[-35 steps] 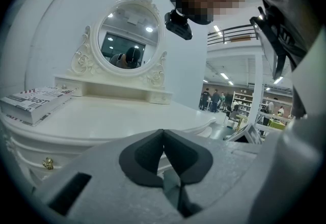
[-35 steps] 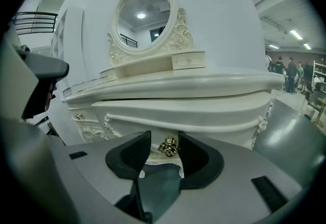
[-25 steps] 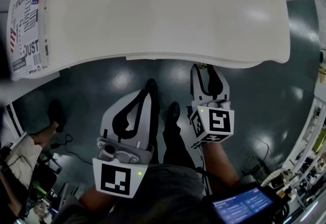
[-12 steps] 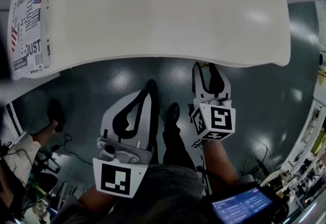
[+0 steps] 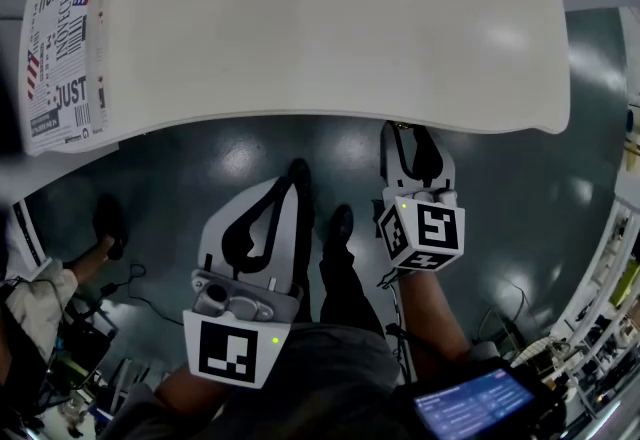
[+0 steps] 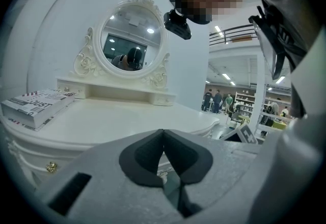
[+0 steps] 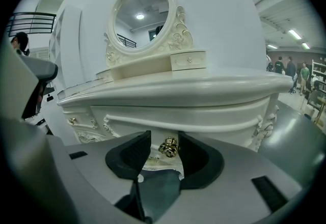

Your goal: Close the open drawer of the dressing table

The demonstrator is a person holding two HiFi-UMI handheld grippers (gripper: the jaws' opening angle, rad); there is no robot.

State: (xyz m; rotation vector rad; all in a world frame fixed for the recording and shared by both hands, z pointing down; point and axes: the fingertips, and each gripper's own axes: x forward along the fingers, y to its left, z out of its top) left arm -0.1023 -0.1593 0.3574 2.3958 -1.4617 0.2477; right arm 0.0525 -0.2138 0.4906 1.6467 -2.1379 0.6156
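Note:
The white dressing table (image 5: 330,28) fills the top of the head view. Its curved drawer front (image 7: 214,122) faces my right gripper (image 7: 164,140), and a gold knob (image 7: 169,147) sits between that gripper's fingers, which stand apart around it. In the head view my right gripper (image 5: 405,134) reaches under the tabletop's front edge at the knob (image 5: 397,128). I cannot tell how far the drawer stands out. My left gripper (image 5: 293,175) hangs lower over the floor, clear of the table, its pads (image 6: 153,149) meeting with nothing between them.
A printed book (image 5: 62,58) lies on the table's left end. An oval mirror (image 7: 145,19) with small drawers (image 7: 188,59) stands at the back. Dark green floor (image 5: 540,188) lies below, with the person's shoes (image 5: 338,223), cables and another person's arm (image 5: 40,303) at left.
My right gripper has crept slightly forward toward the table's front. The left gripper has stayed put.

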